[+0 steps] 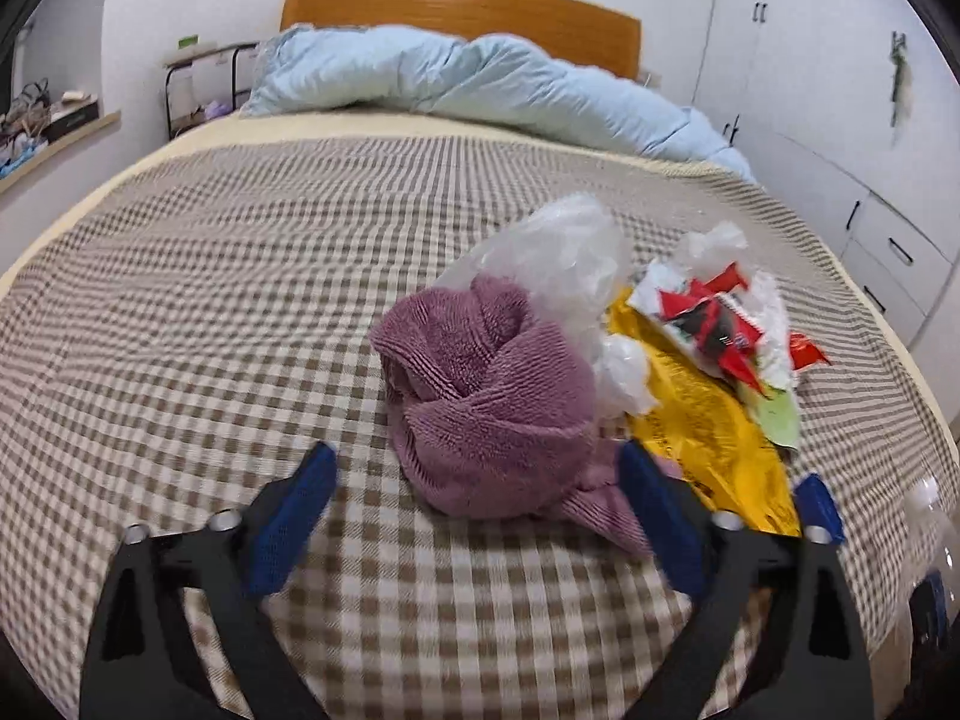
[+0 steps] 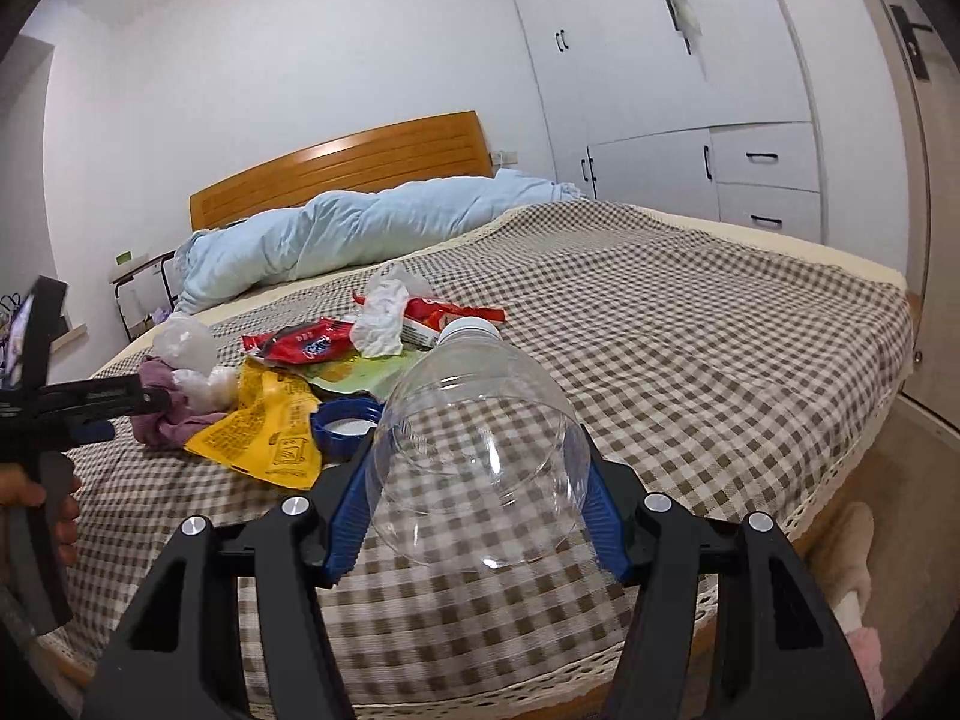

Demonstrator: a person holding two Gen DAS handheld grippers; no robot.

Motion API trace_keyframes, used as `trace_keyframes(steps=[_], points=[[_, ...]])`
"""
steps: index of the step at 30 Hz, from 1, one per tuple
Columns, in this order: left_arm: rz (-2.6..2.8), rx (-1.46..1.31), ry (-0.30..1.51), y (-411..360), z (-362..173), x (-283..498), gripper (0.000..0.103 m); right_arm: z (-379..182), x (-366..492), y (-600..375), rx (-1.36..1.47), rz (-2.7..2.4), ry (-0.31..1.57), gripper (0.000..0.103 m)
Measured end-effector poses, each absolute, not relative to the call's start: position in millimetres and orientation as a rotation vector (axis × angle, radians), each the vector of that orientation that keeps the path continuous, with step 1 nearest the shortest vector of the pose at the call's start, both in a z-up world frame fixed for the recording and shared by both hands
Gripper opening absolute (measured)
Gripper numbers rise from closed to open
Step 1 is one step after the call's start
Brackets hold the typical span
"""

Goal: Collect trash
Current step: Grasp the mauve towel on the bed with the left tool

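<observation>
On the checked bedspread, trash wrappers lie beside white cupboards.

— Can any wording be read?
— None: black print is seen on the yellow bag and white marks on the red wrapper, but both are too blurred

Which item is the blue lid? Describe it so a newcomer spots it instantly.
Start at the checked bedspread and find the trash pile near its front edge. The blue lid lies flat beside the yellow wrapper, just ahead of the clear bottle in the right gripper. It is the pile's only round, ridged blue ring with a white centre.
</observation>
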State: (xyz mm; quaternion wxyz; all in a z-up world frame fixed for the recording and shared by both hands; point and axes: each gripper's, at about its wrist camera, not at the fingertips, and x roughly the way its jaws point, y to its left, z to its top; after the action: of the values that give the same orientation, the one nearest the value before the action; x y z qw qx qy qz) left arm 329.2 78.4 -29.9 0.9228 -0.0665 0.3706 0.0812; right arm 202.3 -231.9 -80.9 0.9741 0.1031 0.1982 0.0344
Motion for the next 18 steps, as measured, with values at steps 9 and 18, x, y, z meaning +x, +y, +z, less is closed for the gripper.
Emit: trace_keyframes(steps=[9,18], points=[[0.116,-0.138,0.773,75.3,-33.9,340.9,0.039,-85.6,203.7,-239.7,0.217,0.076,0.403,0.059],[0.118,-0.116,0.753,69.4,-23.5,322.5,0.030,-78.5,194.5,-236.0,0.210,0.095,0.396,0.059]])
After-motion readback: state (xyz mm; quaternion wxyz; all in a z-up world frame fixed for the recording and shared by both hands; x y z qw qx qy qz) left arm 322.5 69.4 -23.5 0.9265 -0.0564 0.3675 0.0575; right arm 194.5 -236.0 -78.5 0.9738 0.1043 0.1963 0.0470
